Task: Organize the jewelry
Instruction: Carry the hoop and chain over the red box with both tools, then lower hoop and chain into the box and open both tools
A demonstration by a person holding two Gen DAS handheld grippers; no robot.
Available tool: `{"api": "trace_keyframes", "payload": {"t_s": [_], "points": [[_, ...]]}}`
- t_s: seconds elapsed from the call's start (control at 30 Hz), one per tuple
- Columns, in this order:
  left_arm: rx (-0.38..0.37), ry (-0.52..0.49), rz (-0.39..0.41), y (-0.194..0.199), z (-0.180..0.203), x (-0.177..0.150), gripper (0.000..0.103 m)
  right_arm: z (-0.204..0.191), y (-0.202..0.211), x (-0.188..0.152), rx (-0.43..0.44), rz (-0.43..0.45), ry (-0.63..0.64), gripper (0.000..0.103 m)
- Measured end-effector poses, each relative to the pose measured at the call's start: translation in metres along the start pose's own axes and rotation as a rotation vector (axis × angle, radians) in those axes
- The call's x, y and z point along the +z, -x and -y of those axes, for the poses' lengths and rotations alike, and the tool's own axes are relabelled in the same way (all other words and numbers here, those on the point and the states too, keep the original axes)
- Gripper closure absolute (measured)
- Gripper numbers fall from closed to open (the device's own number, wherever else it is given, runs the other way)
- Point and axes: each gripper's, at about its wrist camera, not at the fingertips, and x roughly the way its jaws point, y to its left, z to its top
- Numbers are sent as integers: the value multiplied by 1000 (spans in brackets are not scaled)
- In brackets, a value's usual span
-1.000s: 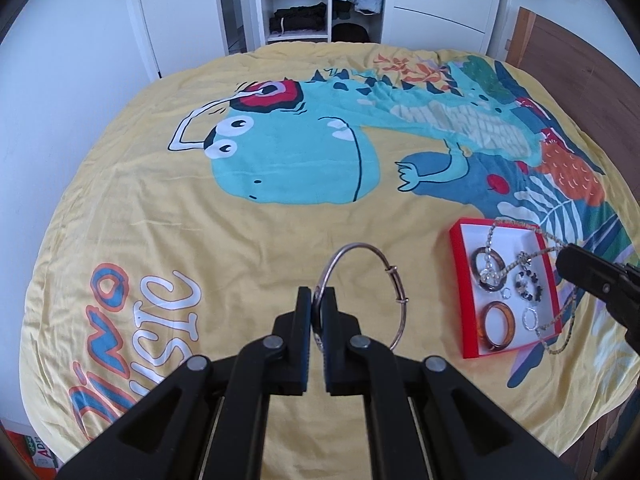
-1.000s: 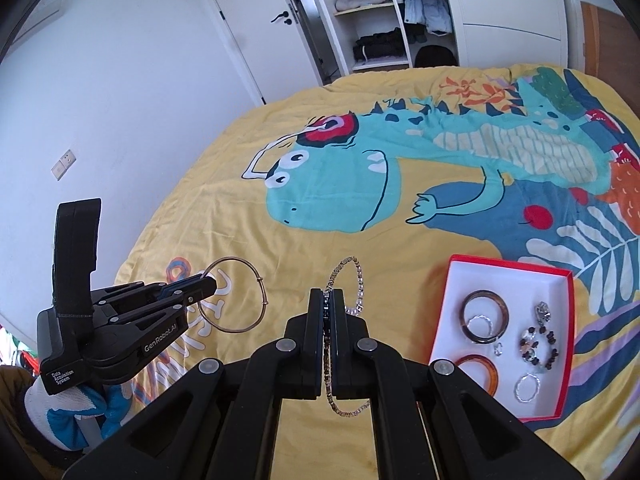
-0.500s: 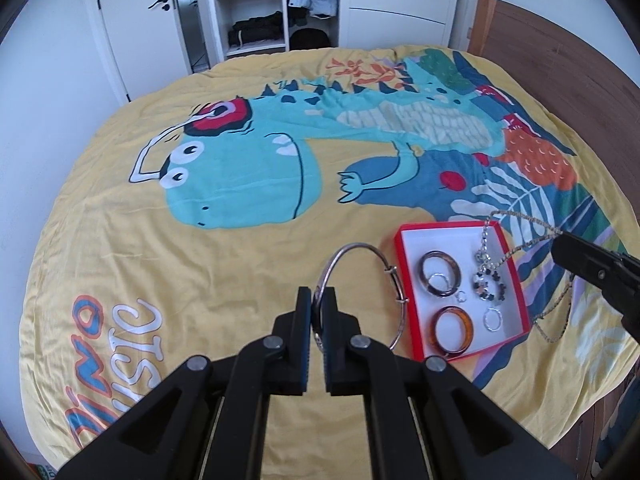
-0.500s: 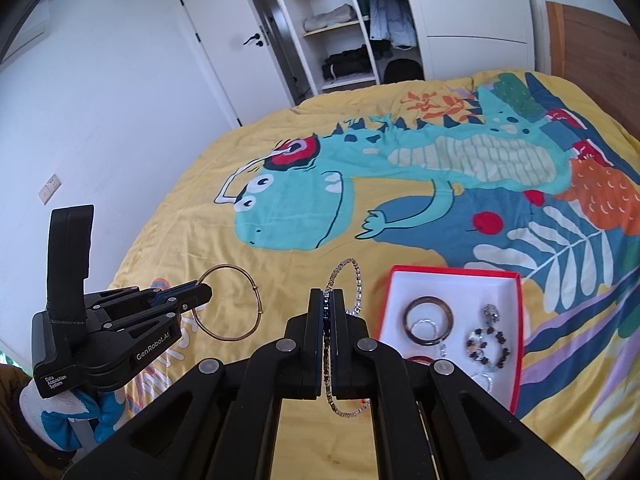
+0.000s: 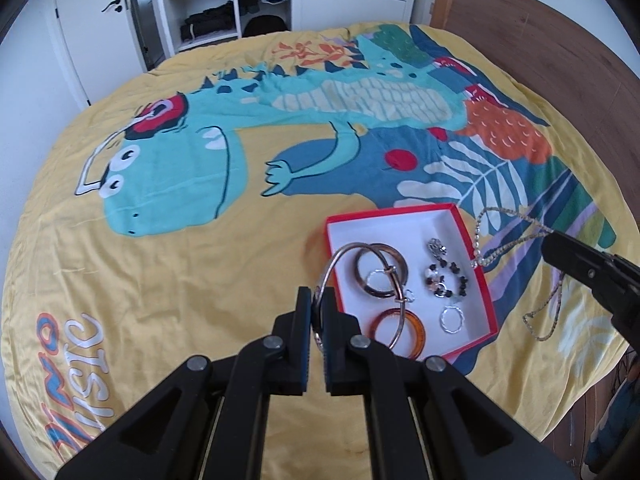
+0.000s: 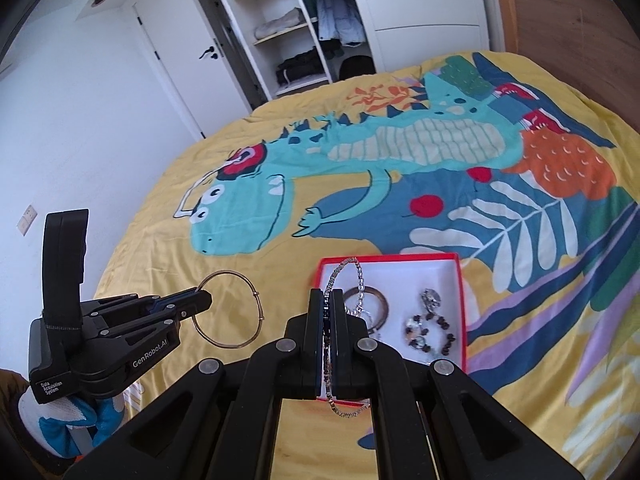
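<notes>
A red tray (image 5: 468, 227) on the bed (image 5: 160, 280) already holds bangles, rings and a beaded bracelet. The left tool (image 5: 318, 312) clamps a thin bangle (image 6: 228, 312); the right tool (image 6: 328, 312) clamps a chain (image 6: 354, 276). Both pieces seem left to place.

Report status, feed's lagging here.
Left tongs shut on bangle. Right tongs shut on chain. Both above bed, near red box. Nothing blocking.

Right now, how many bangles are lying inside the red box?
2 in the red-rimmed white box: a dark brown bangle near its left side and an orange translucent bangle at its near edge. The thin metal hoop held in front may hide others.
</notes>
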Motion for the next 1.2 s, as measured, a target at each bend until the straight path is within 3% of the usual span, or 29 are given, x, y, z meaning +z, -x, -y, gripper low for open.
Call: {"api": "trace_keyframes", "payload": {"t_s": [0.6, 1.2], "points": [[-22, -32, -122, -100, 52, -13, 99, 76, -75, -15, -36, -81, -90, 100], [-17, -1, -168, -139, 49, -39, 99, 92, -122, -46, -67, -153, -82, 100]]}}
